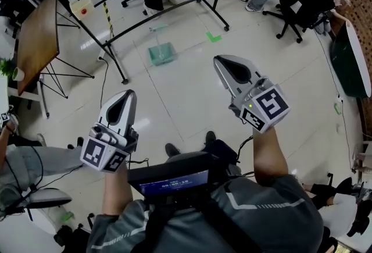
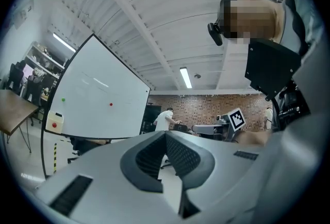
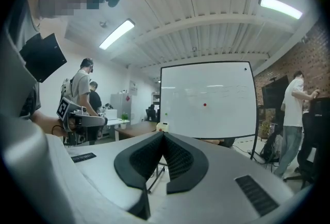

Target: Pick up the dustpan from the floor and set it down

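Pale glossy floor (image 1: 192, 100) fills most of the head view, and the black whiteboard stand (image 1: 168, 10) crosses its far side. Teal against that floor, the dustpan (image 1: 161, 53) lies flat just this side of the stand's foot rail. It is well ahead of me and well apart from both tools. Its long axis seems to run away from me, tilted a little, with what looks like the handle at the far end (too small to be sure). It sits between the lines of my two tools, slightly left of the middle. That makes my left tongs (image 1: 129, 95) look marginally nearer than my right tongs (image 1: 220, 61), though it is close. I hold both out roughly level and high above the pan, so neither gripper view shows it. Each pair's jaws are pressed together with nothing between them. I judge the coming move to be a reach forward and down, with the jaws spread first.
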`<state>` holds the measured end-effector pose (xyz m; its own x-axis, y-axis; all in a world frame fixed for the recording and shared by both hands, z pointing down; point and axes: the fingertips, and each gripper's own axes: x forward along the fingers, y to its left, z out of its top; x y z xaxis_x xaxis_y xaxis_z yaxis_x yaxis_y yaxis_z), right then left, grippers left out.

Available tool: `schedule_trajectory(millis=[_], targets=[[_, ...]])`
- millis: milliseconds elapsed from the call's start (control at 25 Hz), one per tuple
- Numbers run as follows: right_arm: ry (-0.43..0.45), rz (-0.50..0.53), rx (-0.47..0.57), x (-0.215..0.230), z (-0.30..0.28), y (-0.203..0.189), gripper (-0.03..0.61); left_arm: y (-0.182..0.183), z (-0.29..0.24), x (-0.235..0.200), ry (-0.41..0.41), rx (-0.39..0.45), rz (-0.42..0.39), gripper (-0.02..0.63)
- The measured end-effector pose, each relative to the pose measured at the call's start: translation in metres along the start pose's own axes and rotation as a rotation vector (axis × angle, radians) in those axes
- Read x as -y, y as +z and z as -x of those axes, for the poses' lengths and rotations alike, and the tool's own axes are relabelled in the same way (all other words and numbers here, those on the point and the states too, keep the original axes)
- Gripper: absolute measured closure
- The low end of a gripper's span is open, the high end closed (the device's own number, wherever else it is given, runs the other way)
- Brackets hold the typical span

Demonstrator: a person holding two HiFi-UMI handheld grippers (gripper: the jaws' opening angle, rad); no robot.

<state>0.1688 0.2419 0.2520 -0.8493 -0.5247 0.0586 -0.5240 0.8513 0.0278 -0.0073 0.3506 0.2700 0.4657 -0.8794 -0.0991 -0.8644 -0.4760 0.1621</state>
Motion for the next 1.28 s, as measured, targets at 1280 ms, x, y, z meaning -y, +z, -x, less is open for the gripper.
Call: schedule_trajectory(millis=[1280], targets=[[0.07,0.002,0.056,-0.001,0.112,0.012,0.569,0.002,-0.013,0.123,0.036,0.03,-0.025,0.588]])
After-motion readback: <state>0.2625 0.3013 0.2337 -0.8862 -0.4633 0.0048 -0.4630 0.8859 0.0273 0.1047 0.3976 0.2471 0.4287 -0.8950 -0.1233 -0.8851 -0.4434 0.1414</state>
